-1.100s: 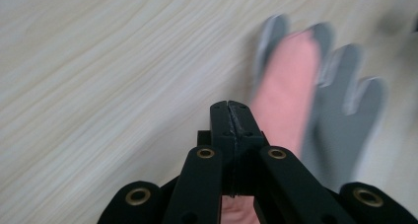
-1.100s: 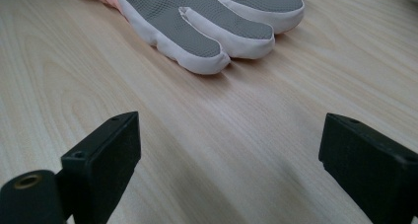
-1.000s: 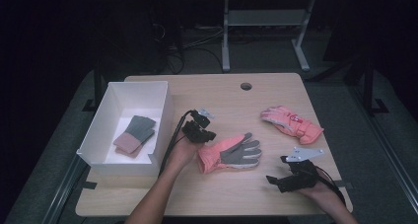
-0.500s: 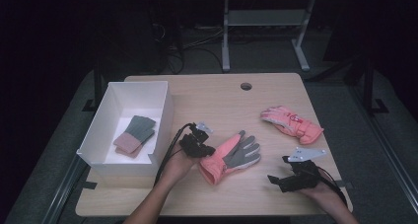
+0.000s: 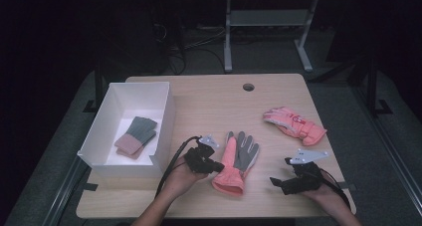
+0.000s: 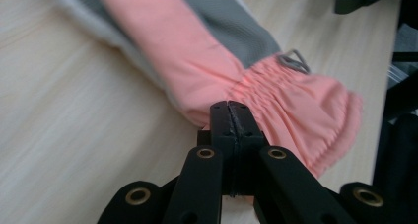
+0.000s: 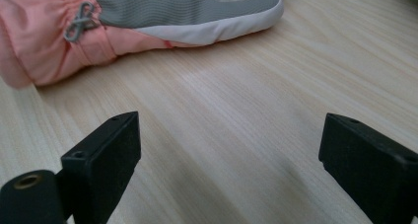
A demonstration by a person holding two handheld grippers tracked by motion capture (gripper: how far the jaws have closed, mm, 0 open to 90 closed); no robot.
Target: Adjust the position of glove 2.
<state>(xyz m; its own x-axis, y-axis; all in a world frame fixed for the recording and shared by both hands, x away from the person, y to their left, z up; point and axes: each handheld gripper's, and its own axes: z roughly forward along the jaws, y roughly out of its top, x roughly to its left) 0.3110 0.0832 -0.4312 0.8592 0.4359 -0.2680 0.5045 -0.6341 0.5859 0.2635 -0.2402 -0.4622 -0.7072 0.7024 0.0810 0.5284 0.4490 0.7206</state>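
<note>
Near glove [image 5: 236, 161] now rotated since earlier, fingers toward 12 o'clock. White box [image 5: 164, 119] at 9 o'clock. Left gripper [image 5: 217, 165] pinching glove cuff. Right gripper [image 5: 275, 181] open wide at 5 o'clock. Two pink gloves; second glove [image 5: 294, 124] at 2 o'clock.

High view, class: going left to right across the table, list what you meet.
White box holding folded socks → left claw → pink and grey glove → right claw → second pink glove.
</note>
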